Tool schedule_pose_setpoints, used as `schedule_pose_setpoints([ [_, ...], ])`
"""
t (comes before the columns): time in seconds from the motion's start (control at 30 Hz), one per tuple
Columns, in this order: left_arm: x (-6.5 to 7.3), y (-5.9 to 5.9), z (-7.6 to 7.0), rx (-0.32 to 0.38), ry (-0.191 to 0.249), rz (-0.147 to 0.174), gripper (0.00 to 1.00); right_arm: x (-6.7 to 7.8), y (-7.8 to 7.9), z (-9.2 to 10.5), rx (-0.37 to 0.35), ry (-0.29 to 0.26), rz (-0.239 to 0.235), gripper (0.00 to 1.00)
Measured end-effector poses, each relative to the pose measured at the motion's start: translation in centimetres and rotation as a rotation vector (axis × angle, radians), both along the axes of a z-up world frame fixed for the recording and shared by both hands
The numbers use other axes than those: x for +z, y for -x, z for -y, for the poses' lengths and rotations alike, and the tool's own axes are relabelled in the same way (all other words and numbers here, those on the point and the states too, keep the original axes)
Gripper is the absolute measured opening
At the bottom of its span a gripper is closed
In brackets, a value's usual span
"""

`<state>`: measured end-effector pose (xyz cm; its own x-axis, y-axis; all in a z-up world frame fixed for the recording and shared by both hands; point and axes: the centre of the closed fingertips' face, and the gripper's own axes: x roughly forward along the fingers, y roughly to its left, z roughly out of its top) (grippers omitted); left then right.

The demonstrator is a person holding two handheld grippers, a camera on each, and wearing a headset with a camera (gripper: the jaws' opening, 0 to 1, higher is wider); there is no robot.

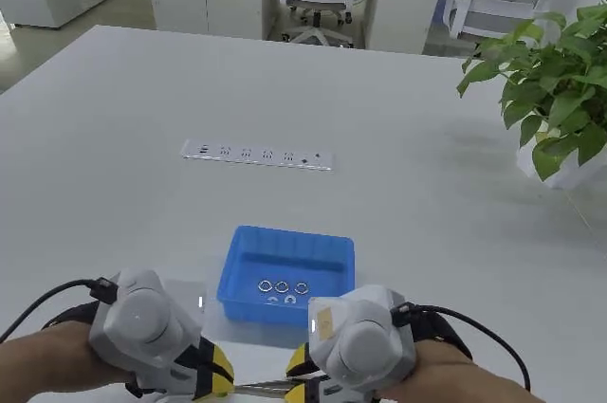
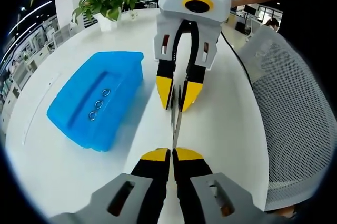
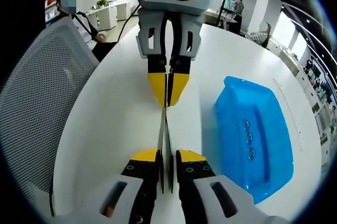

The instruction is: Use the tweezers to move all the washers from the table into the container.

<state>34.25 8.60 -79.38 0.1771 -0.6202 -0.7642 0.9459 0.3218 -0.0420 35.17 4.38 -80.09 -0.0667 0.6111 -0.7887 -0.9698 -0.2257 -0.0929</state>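
No legible txt; marks on power strip [image 1: 256, 155] too small to read.

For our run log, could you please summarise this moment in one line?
left gripper: shut on tweezers | right gripper: shut on tweezers | washers: in container

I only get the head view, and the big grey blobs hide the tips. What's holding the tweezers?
Observer: Both. In the left gripper view, the left tongs are shut on one end of the tweezers.
Operator: And the other end?
Observer: The right tongs are shut on it. They face the left ones, with a gap between them.
Operator: What's beside me?
Observer: A grey mesh chair sits just past the edge of the table.
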Motion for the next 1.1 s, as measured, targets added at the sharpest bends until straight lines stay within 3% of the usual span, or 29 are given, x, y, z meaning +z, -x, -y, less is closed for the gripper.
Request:
schedule_pose_setpoints([
  [0.37,1.5,-0.2,-0.7,0.058,0.04,0.011,0.1,2.4,-1.0,0.0,-0.033,-0.048,0.025,0.16],
  [0.67,3.4,-0.6,-1.5,0.122,0.087,0.044,0.13,4.1,-1.7,1.1,-0.079,-0.078,0.035,0.21],
  [0.77,4.2,-0.9,-1.6,0.162,0.126,0.062,0.17,4.7,-2.1,1.7,-0.117,-0.095,0.025,0.25],
  [1.1,6.6,-1.4,-2.6,0.275,0.193,0.113,0.38,6.9,-3.8,4.2,-0.296,-0.19,0.016,0.38],
])
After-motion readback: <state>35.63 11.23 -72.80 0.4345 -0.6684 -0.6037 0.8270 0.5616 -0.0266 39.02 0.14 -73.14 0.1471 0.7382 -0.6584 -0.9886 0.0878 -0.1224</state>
